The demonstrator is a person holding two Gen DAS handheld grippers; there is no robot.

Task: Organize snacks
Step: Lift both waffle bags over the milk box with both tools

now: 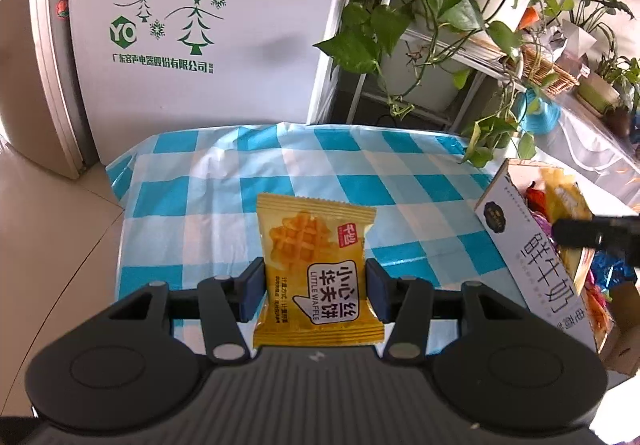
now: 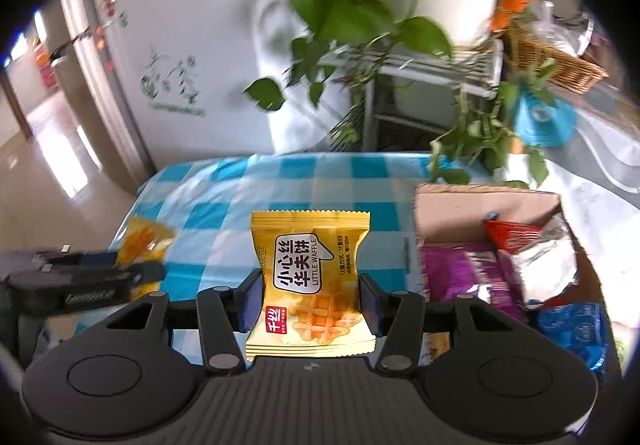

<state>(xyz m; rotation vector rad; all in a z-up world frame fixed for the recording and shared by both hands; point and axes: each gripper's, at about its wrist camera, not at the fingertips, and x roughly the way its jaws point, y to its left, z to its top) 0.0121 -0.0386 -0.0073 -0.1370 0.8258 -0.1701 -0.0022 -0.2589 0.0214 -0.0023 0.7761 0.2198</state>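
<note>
The bench under its blue-and-white checked cloth is the biggest thing in front of me, and as far as both views show, its top is bare of loose snacks; what lies below my own housings I cannot see. That suggests the gathering part is nearly over.

Next in size is the cardboard box at the right end of the bench, a milk carton by its print in the left view. It already holds a heap of packets: purple, red, silver and blue wrappers, with more yellow ones toward the near side. So most of the sorting looks done, and the box is where things are going.

What is left, I judge, is the 2 packets I carry. My left gripper has its jaws clamped on the sides of a yellow waffle packet, held upright above the cloth, left of the box. My right gripper has its jaws clamped the same way on a second waffle packet, print the other way up, just left of the box's open top. Each gripper shows in the other's view, so they are near each other.

Neither packet is over the box yet. Both drops remain.
</note>
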